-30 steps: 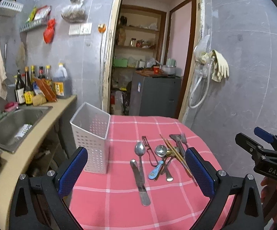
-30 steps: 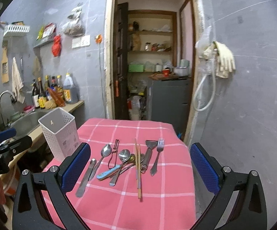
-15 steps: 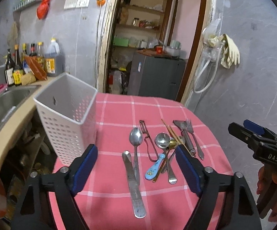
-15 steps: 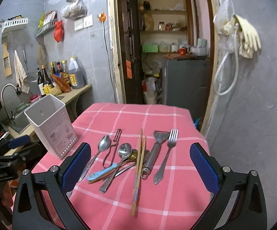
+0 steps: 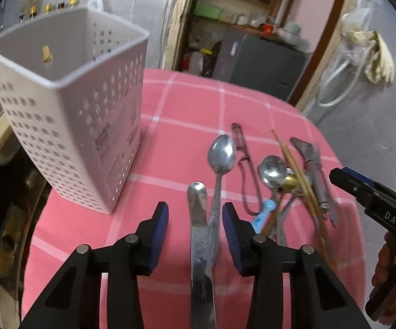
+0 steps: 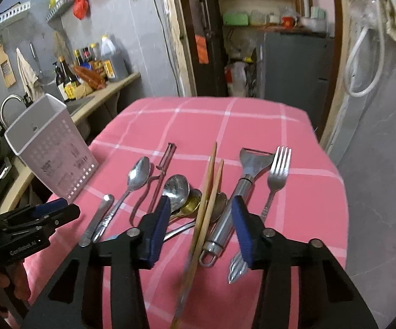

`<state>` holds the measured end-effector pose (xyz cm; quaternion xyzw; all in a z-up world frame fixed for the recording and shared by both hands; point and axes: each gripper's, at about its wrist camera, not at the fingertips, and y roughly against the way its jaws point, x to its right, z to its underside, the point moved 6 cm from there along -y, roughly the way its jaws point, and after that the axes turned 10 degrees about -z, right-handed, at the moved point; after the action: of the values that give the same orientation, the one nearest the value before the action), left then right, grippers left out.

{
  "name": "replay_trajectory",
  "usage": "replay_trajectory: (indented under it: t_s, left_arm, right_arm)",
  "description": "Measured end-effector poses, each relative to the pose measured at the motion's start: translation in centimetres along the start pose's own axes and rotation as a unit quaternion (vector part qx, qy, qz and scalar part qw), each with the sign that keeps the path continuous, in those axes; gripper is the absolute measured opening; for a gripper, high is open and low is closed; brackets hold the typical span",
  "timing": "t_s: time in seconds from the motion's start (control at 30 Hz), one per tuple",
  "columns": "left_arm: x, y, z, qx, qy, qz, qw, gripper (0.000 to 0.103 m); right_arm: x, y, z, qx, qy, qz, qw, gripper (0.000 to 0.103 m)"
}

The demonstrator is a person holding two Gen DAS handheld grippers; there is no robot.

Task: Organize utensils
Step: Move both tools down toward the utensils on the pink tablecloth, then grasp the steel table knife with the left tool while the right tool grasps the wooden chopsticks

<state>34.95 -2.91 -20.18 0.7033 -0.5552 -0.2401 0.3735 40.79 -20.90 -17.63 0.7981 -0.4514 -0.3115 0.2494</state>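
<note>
Several utensils lie in a row on the pink checked tablecloth (image 5: 176, 126). My left gripper (image 5: 195, 227) is open, its jaws straddling a butter knife (image 5: 199, 219) and the handle of a steel spoon (image 5: 221, 156), touching neither. The white perforated utensil holder (image 5: 69, 126) stands upright to its left. My right gripper (image 6: 200, 224) is open, its jaws astride the wooden chopsticks (image 6: 207, 200) and a steel peeler (image 6: 242, 189). A fork (image 6: 276, 175) lies just right of it. More spoons (image 6: 176, 189) and a wire peeler (image 6: 159, 175) lie to the left.
A kitchen counter with a sink and sauce bottles (image 6: 88, 63) runs along the left wall. An open doorway (image 6: 252, 41) with shelves and a grey cabinet is behind the table. The table edge drops off at the right, by the grey wall.
Both grippers have moved forward and down to the utensils and narrowed their jaws. The left now straddles the knife and spoon handle, the right the chopsticks and peeler.
</note>
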Motion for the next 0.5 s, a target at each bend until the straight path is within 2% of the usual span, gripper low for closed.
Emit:
replay_trajectory:
  t_s: [0.23,0.33,0.5]
  left_arm:
    - [0.5,-2.7,0.2,-0.038,0.009,-0.015,0.9991,0.025]
    - [0.4,-3.7,0.4,-0.052,0.016,-0.018,0.9984,0.024]
    - [0.7,-4.1,0.2,-0.046,0.018,-0.018,0.9986,0.023]
  right_arm:
    - [0.7,-3.6,-0.2,-0.040,0.008,-0.022,0.999,0.029]
    - [1.0,-4.8,-0.3,-0.053,0.008,-0.022,0.998,0.029]
    - [1.5,-6.5,-0.9,-0.073,0.006,-0.024,0.997,0.027]
